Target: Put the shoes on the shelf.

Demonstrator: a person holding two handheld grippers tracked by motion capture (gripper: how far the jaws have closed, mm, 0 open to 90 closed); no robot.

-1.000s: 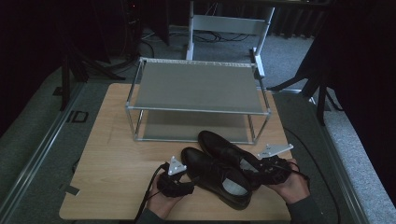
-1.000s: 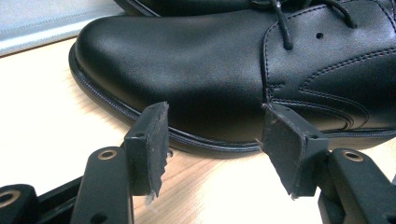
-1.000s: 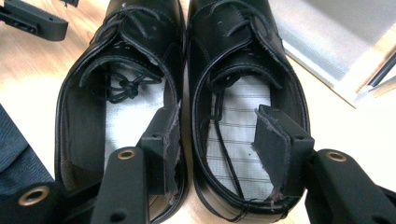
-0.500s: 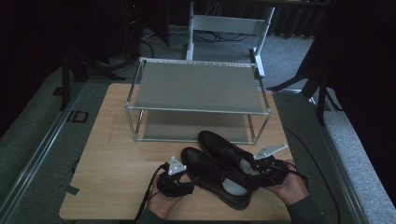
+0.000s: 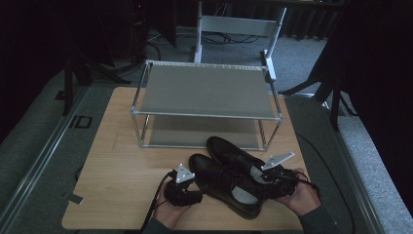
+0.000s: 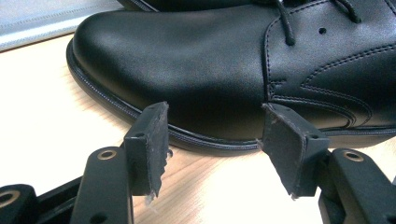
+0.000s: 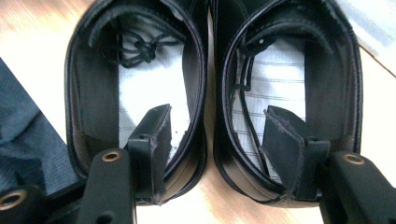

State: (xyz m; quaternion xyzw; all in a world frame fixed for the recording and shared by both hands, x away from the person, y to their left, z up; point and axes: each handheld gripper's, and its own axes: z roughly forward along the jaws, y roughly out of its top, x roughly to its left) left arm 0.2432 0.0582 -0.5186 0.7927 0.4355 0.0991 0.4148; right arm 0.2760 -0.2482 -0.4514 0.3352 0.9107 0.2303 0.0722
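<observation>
A pair of black leather lace-up shoes lies side by side on the light wooden table, heels toward the person and toes toward a two-tier metal-framed rack with grey shelves, which stands farther out beyond both tongs.

The left gripper rests low on the table just left of the nearer shoe. In the left gripper view its jaws stand spread, with nothing between them, their tips close against the welt of that shoe's toe side; whether they touch the sole I cannot tell. The left hand holds it from behind, and a black cable trails back from it toward the table edge.

The right gripper sits at the heels of the pair, with its grey three-cornered plate on top, and the right hand wraps it from behind. In the right gripper view its jaws are spread, one dipping into each shoe's opening: the left jaw inside the left-hand shoe, the right jaw inside the right-hand shoe, so the two adjoining inner walls lie between the jaws. They are not yet pressed together on those walls. White striped insoles and loose black laces show inside the shoes.
</observation>
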